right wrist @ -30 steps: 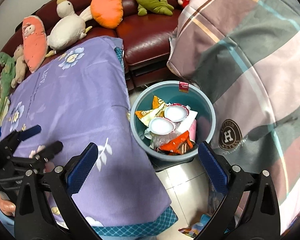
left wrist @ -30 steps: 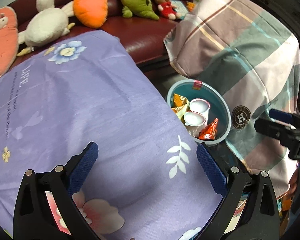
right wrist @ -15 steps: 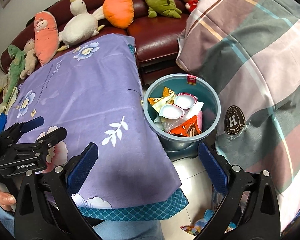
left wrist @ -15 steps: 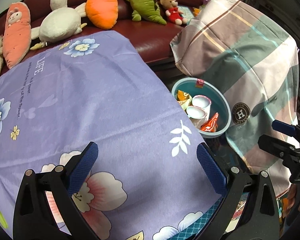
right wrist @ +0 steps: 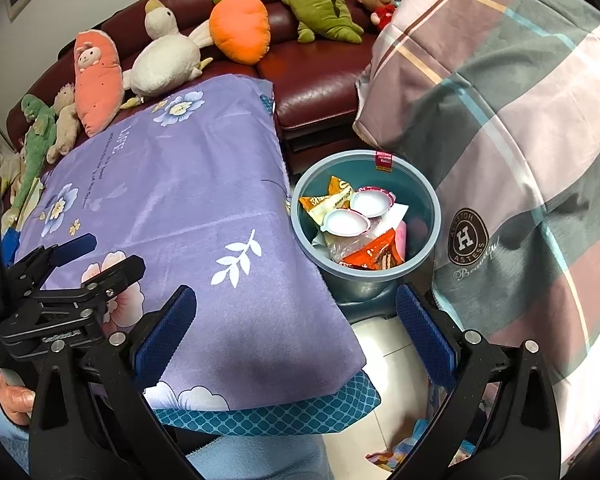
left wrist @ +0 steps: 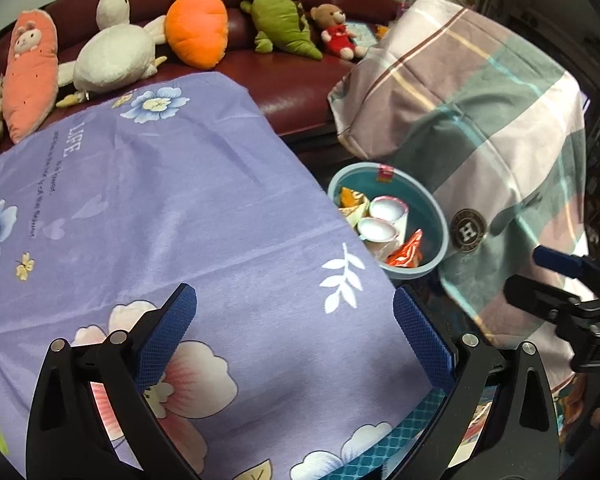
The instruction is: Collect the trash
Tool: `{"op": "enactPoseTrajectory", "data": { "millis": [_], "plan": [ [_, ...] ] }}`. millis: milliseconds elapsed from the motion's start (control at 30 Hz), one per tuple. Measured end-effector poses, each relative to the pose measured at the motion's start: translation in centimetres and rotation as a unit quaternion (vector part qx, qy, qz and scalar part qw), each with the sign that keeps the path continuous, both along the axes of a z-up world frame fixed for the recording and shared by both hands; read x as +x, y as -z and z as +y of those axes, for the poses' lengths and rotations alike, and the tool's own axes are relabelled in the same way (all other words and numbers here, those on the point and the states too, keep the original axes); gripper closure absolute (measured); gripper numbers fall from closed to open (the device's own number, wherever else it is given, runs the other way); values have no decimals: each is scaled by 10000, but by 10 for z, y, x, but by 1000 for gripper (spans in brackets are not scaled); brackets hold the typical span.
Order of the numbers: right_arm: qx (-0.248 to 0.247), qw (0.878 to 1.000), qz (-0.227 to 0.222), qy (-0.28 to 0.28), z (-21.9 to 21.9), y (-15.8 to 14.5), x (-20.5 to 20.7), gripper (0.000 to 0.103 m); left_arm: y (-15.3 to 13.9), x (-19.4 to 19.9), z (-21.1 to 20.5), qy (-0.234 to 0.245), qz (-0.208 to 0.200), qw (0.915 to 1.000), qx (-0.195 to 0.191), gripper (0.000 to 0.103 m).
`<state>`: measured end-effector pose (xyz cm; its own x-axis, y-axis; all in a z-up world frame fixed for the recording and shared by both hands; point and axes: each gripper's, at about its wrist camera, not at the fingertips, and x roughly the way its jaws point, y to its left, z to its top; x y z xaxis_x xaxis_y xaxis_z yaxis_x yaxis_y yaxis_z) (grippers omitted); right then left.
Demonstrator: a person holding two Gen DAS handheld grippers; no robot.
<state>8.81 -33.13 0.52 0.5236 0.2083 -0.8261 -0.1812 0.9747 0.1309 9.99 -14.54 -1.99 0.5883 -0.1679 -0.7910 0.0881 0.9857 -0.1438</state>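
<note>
A blue-grey bin (right wrist: pixel 416 256) (left wrist: pixel 436 240) stands on the floor between the purple-clothed table (right wrist: pixel 172 200) (left wrist: pixel 160 220) and a plaid-draped seat. It holds two white cups (right wrist: pixel 346 222) (left wrist: pixel 378 228) and orange snack wrappers (right wrist: pixel 370 258) (left wrist: pixel 406 250). My left gripper (left wrist: pixel 296 336) is open over the cloth's near right part, nothing between its blue pads. My right gripper (right wrist: pixel 296 334) is open above the table's corner and the floor, short of the bin. Each gripper shows in the other's view: the left gripper (right wrist: pixel 76 260), the right gripper (left wrist: pixel 548 276).
A dark red sofa (right wrist: pixel 320 76) behind the table carries several plush toys, among them an orange carrot (right wrist: pixel 240 32) and a white duck (right wrist: pixel 164 60). A plaid blanket (right wrist: pixel 520 120) covers the seat right of the bin. A hand (right wrist: pixel 14 396) holds the left gripper's handle.
Both grippers have drawn back and up from the bin, so more of the table and sofa shows. Both stay open; the trash in the bin lies as before.
</note>
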Motion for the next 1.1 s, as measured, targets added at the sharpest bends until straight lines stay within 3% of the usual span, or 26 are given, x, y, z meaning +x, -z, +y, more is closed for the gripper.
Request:
{"op": "enactPoseTrajectory", "data": {
  "millis": [233, 1100],
  "plan": [
    [-82, 9999, 117, 85, -2, 11, 5, 7, 8, 3, -2, -149, 39, 9992, 356, 4],
    [-207, 9989, 397, 171, 1, 32, 36, 7, 29, 24, 13, -334, 268, 9976, 550, 4]
  ]
}}
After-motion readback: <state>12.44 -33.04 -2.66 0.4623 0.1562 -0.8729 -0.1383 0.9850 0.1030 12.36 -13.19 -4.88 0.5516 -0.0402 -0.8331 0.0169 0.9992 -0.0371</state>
